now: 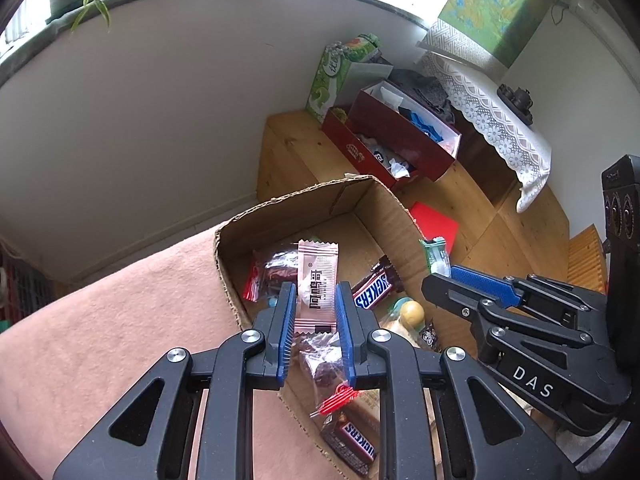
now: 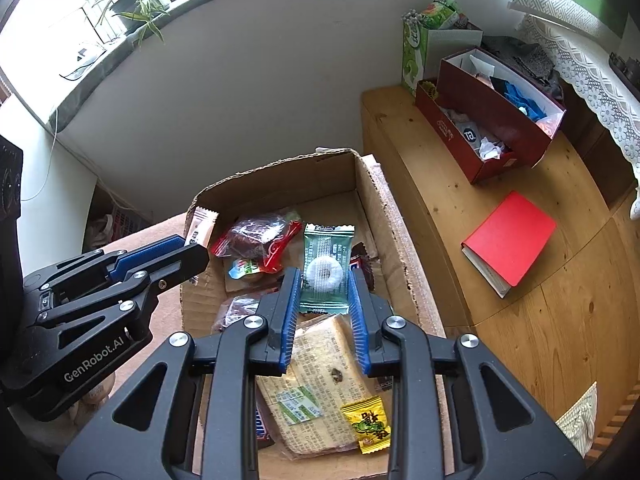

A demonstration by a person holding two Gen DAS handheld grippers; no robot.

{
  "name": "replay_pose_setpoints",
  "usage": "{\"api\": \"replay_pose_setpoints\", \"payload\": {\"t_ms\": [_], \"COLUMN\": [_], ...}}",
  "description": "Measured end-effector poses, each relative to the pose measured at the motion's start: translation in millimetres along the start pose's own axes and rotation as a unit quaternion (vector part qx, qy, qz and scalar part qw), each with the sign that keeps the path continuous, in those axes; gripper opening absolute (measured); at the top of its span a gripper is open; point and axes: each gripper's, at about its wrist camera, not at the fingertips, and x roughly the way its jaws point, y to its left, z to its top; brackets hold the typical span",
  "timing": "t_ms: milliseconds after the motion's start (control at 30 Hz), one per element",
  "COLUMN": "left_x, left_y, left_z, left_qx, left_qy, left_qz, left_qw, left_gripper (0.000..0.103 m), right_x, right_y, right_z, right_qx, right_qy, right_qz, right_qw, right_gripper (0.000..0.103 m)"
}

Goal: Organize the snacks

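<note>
Partly hidden Snickers bar (image 1: 352, 442) lies under left claw (image 1: 316, 300).

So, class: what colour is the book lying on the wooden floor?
Red book, clearest in the right wrist view.

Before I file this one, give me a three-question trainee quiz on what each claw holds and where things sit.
1. True or false: the left claw grips a pink packet.
2. What does the right claw hold: A a green packet, B a red book, C a Snickers bar?
3. Both claws are over the ____ box.

Key: 1 true; 2 A; 3 cardboard.
</note>
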Motion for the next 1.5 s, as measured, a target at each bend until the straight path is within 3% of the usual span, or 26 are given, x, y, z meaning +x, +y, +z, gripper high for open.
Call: {"api": "replay_pose_setpoints", "payload": {"t_ms": [100, 267, 367, 400, 433, 500, 667, 833, 1500], "left_x": [1.8, 1.9, 0.9, 0.1, -0.7, -2.0, -8.5, -19.1, -75.1], "left_y": [-2.4, -2.2, -1.8, -1.7, -1.6, -1.6, -1.2, -3.8, -20.5], "left_z": [1.0, 0.7, 0.1, -0.2, -0.5, -1.7, -4.1, -8.9, -26.4], "left_qx": [0.001, 0.001, 0.001, 0.002, 0.003, 0.004, 0.002, 0.006, 0.021], "left_qy": [0.001, 0.000, 0.002, 0.001, 0.000, 0.000, 0.000, -0.001, -0.022], "left_qz": [0.003, 0.010, 0.014, 0.017, 0.021, 0.022, 0.025, 0.029, 0.027], "left_qw": [1.0000, 0.9999, 0.9999, 0.9998, 0.9998, 0.9997, 0.9997, 0.9996, 0.9992], "left_gripper": [0.021, 0.035, 0.042, 0.049, 0.052, 0.052, 0.052, 0.061, 0.061], "right_x": [0.1, -0.6, -3.0, -4.6, -6.5, -9.8, -19.6, -30.8, -85.9], "right_y": [-2.0, -1.7, -1.2, -1.0, -1.4, -2.5, -5.1, -8.3, 5.1], "right_z": [-0.3, -0.7, -1.5, -2.0, -2.7, -3.6, -6.4, -11.1, -34.5], "right_qx": [0.001, 0.002, 0.002, 0.002, 0.003, 0.005, 0.009, 0.021, 0.030], "right_qy": [-0.001, -0.001, -0.005, -0.009, -0.012, -0.015, -0.024, -0.030, -0.062], "right_qz": [0.000, -0.002, -0.009, -0.011, -0.013, -0.017, -0.030, -0.038, -0.045], "right_qw": [1.000, 1.000, 1.000, 1.000, 1.000, 1.000, 0.999, 0.999, 0.997], "right_gripper": [0.025, 0.026, 0.043, 0.049, 0.050, 0.050, 0.069, 0.072, 0.075]}}
